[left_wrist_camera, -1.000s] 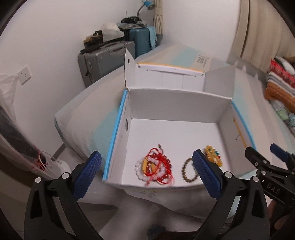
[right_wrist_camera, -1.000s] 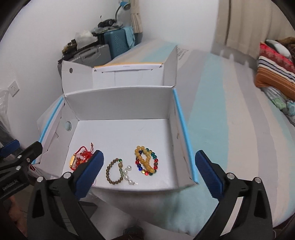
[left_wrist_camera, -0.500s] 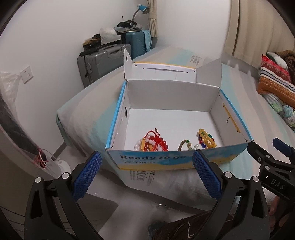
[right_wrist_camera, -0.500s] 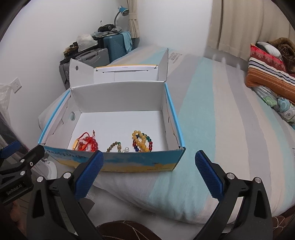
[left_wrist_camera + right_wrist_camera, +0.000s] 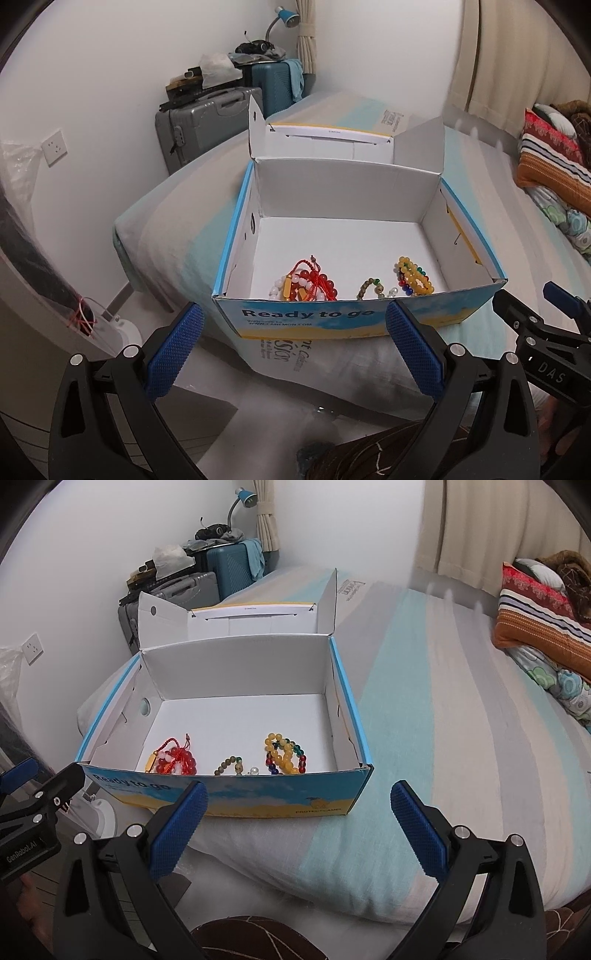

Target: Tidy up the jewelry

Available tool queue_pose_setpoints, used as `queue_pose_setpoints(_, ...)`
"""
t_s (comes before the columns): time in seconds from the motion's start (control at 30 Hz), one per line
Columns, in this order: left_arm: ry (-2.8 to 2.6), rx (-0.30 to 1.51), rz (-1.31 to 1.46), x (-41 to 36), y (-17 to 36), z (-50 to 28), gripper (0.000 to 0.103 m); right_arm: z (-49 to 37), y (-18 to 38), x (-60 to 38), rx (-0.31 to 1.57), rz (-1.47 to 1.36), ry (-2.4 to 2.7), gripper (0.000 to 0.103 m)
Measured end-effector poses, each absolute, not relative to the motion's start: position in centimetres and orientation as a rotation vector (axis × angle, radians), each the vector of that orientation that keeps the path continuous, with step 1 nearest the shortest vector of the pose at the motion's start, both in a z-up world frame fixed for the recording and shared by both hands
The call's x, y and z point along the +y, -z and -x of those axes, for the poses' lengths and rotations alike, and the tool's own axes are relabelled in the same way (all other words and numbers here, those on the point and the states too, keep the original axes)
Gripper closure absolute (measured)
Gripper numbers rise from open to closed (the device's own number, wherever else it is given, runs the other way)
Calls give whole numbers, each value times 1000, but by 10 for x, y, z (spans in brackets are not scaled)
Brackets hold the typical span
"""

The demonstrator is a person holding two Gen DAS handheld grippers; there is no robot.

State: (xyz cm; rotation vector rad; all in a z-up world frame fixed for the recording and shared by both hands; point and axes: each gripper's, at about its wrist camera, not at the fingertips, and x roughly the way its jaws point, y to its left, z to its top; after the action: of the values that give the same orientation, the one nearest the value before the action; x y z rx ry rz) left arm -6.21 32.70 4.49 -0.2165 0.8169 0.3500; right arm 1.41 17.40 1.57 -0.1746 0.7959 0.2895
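Observation:
An open blue and white cardboard box (image 5: 369, 177) (image 5: 240, 657) sits on the bed with its lid folded back. On its floor, near the front wall, lie a red bead and cord bracelet (image 5: 310, 284) (image 5: 173, 760), a brown-green bead bracelet (image 5: 369, 288) (image 5: 231, 764) and a yellow and multicolour bead bracelet (image 5: 413, 277) (image 5: 284, 755). My left gripper (image 5: 291, 350) is open and empty, in front of and below the box. My right gripper (image 5: 295, 830) is open and empty, in front of the box's front right part.
The striped bed cover (image 5: 443, 701) stretches right of the box. Folded blankets (image 5: 535, 620) lie at the far right. A grey suitcase (image 5: 207, 125) and a blue suitcase (image 5: 273, 85) stand by the wall behind the bed. A wall socket (image 5: 53, 147) is on the left.
Both grippers have pulled back and down from above the box floor. The box's printed front wall now shows and partly hides the bracelets. The jewelry has not moved.

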Motion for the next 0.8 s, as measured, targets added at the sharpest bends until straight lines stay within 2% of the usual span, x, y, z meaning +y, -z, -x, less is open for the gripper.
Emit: queue_pose_setpoints(0.8,-344,842,229,327,-44,54,7,-16,-15,176,797,173,-292,8)
